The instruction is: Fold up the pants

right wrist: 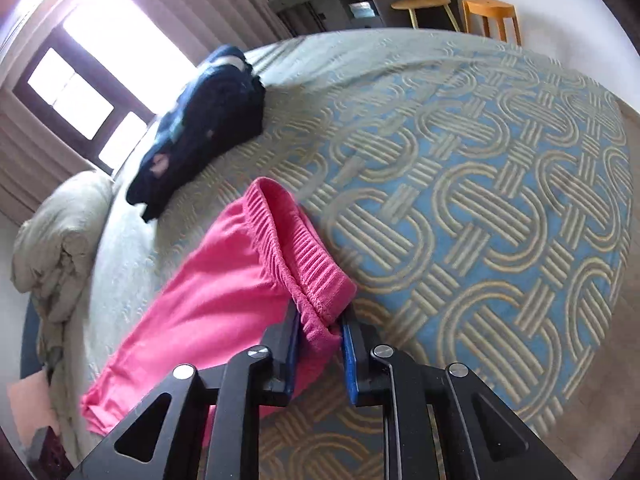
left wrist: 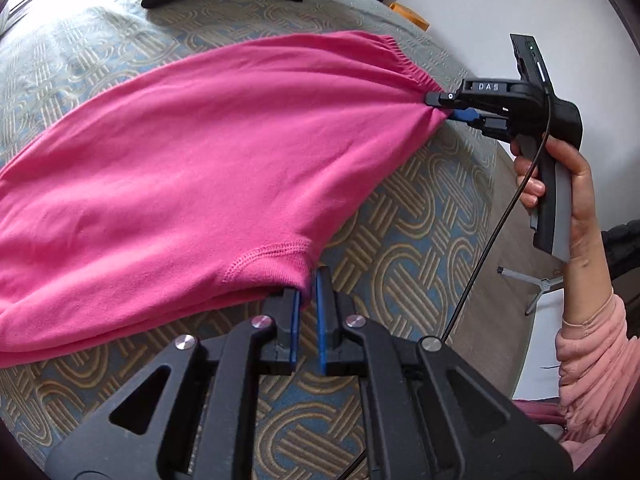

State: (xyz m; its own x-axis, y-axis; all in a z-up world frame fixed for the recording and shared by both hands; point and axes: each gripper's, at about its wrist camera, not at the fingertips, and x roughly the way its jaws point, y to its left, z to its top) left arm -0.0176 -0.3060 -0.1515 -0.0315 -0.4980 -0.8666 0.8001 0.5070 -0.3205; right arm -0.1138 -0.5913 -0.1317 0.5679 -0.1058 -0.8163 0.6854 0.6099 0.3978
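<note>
Pink pants held over the bed
Left gripper pinches the crotch seam — right gripper clamps the waistband.

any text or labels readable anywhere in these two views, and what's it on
"DAS": raised letters on the top of the right gripper, seen in the left wrist view.
Nothing else can be read: the pink pants, the patterned bedspread and the dark folded clothes show no legible text; pale marks on the dark clothes are too blurred to tell.
</note>
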